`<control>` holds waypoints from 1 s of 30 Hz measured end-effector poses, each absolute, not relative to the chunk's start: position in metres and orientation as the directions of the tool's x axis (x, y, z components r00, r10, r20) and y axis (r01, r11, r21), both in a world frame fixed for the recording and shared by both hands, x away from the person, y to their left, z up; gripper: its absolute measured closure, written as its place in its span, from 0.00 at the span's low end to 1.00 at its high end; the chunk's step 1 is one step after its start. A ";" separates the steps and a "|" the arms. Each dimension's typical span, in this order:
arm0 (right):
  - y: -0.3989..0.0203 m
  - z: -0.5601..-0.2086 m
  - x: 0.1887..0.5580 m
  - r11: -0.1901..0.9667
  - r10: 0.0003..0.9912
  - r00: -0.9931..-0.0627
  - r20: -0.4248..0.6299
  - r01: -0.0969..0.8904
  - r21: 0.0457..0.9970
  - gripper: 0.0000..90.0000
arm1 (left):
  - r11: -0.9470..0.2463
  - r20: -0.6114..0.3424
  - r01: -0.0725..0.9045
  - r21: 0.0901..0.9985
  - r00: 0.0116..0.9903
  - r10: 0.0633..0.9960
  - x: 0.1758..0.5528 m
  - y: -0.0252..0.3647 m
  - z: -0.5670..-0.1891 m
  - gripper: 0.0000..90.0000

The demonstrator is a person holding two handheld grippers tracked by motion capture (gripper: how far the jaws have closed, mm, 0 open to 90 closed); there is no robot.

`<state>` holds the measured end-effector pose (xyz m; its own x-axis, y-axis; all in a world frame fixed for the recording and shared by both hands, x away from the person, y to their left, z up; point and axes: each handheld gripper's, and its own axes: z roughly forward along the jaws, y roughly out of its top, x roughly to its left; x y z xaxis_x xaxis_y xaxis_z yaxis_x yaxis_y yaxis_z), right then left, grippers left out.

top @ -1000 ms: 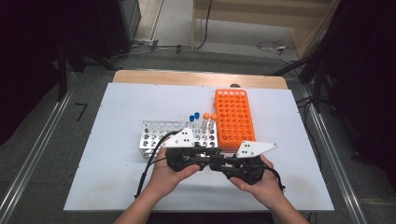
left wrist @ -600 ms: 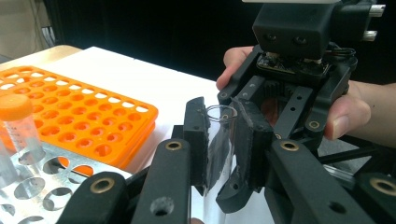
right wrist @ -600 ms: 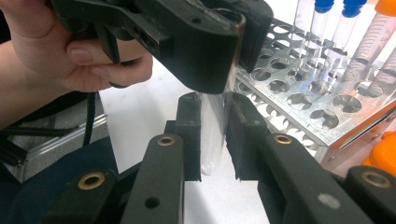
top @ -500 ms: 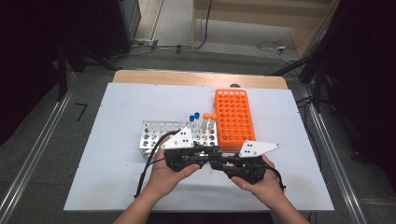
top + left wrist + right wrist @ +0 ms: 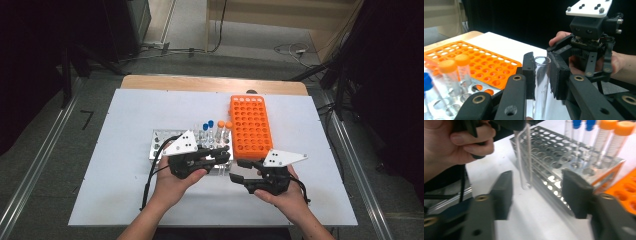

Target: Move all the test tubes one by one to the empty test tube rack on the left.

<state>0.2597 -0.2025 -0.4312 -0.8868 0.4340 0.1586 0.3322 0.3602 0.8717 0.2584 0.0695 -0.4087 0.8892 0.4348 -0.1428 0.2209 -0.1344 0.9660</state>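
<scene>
- The counter is a pale board; we work at its near middle, with everything we need close by.
- The orange rack lies right of centre and runs away from us, all its wells bare as far as we can see.
- The metal rack sits just left of it, touching or nearly so; capped tubes, blue and orange, stand at its far right end.
- Our left tongs are clamped on the glass tube, pads pressing on both sides just under its open rim. The tube hangs upright just in front of the metal rack's near face, its rounded bottom close above the counter.
- Our right tongs stand apart; their jaws have just been opening, and nothing is pressed between them. The tube hangs beyond their tips.
- What could go wrong, as we judge it: the grip is high on smooth glass, so a tilt of the left hand could let the tube slide or swing against the rack wall. Lowering it without lining up a hole could knock its bottom on the rack's top plate. The right tongs, so close, could bump it.
- Hard to make out: the tube's lower half is cut off in the left gripper view, and its top is hidden behind the hand in the right gripper view. In the high view the tube is lost among the tongs. We cannot tell whether it holds any liquid, nor read its printed marks.
</scene>
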 end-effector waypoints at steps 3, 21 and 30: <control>-0.208 -0.430 0.261 0.353 0.452 -0.879 0.149 0.330 0.876 0.25 | -0.133 -0.142 0.224 0.966 0.881 0.451 0.259 0.074 -0.408 0.85; -0.262 -0.438 0.262 0.303 0.564 -0.814 0.139 0.361 0.882 0.00 | -0.116 -0.130 0.222 0.968 0.842 0.524 0.265 0.099 -0.403 0.85; -0.290 -0.446 0.258 0.289 0.608 -0.778 0.157 0.402 0.869 0.00 | -0.101 -0.118 0.216 0.971 0.802 0.585 0.274 0.122 -0.396 0.85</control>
<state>0.2583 -0.2904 -0.4460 -0.7779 0.6083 0.1575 0.4019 0.2890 0.8689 0.2743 0.1217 -0.3961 0.8023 0.5852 -0.1180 0.2161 -0.1006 0.9712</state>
